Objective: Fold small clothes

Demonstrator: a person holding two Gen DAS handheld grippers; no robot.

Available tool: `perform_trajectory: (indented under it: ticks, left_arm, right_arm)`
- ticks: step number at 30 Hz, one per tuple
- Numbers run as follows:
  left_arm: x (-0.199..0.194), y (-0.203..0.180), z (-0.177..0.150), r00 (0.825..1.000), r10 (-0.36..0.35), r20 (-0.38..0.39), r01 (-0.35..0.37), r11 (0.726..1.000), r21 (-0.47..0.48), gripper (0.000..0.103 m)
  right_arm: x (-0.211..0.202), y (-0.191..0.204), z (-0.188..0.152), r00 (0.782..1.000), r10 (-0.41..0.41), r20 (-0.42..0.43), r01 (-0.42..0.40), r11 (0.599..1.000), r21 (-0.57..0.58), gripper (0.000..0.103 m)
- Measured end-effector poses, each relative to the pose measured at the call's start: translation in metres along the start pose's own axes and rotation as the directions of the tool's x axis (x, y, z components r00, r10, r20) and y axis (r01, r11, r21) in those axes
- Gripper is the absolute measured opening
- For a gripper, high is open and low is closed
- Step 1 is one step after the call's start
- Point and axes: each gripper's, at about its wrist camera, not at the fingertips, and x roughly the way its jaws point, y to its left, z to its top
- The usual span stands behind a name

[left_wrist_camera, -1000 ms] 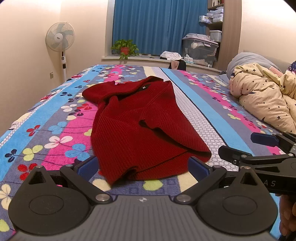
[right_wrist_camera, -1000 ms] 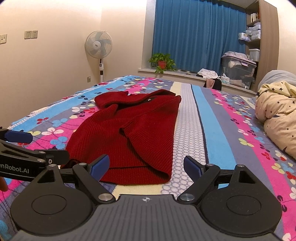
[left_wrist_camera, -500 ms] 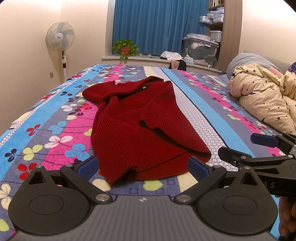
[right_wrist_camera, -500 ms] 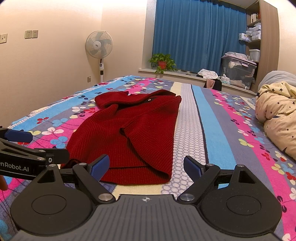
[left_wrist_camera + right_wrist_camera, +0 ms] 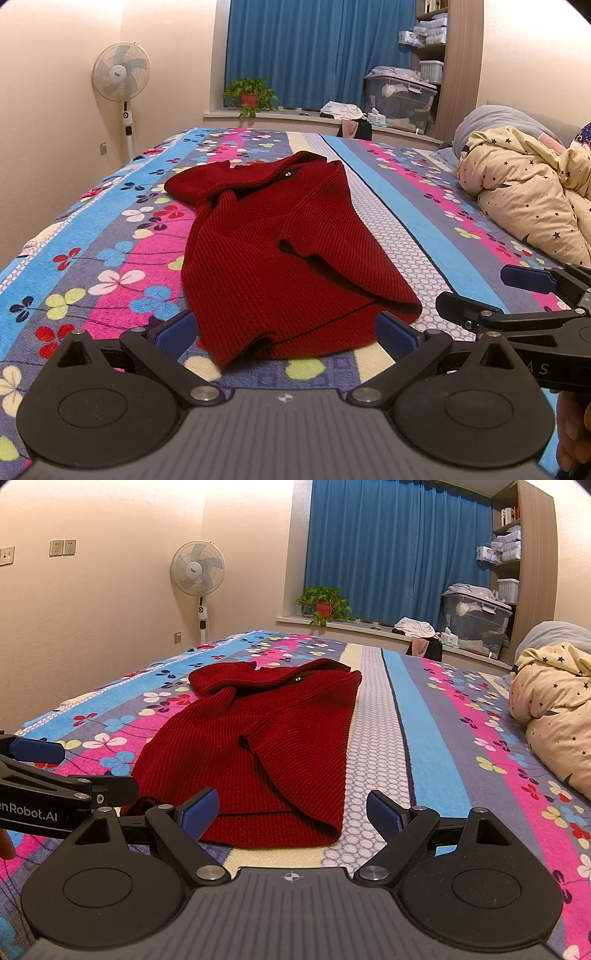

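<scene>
A dark red knitted sweater (image 5: 273,251) lies rumpled on the flowered bedspread (image 5: 110,251), its hem toward me and its right side partly folded over. My left gripper (image 5: 284,334) stands open just short of the hem, its blue pads clear of the cloth. In the right wrist view the same sweater (image 5: 258,746) lies ahead, and my right gripper (image 5: 293,814) is open in front of the hem's right corner, holding nothing. Each gripper shows at the edge of the other's view: the right gripper (image 5: 491,291) and the left gripper (image 5: 85,771).
A bundled cream quilt with stars (image 5: 528,195) lies on the bed's right side. A standing fan (image 5: 122,74) is by the left wall. Beyond the bed are a windowsill with a potted plant (image 5: 249,94), a storage box (image 5: 400,99) and blue curtains.
</scene>
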Motion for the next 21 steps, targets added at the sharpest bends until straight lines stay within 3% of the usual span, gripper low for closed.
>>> perform_trajectory:
  ticks: [16,21]
  left_arm:
    - [0.000,0.000,0.000,1.000,0.000,0.000,0.000,1.000,0.002,0.102]
    - [-0.010,0.014,0.006,0.998,0.035,0.056,-0.035,0.999,0.002,0.102]
  right_arm:
    - [0.000,0.000,0.000,1.000,-0.002,0.004,0.002,1.000,0.001,0.088]
    - [-0.002,-0.008,0.005,0.998,-0.050,0.036,0.048,0.998,0.044,0.079]
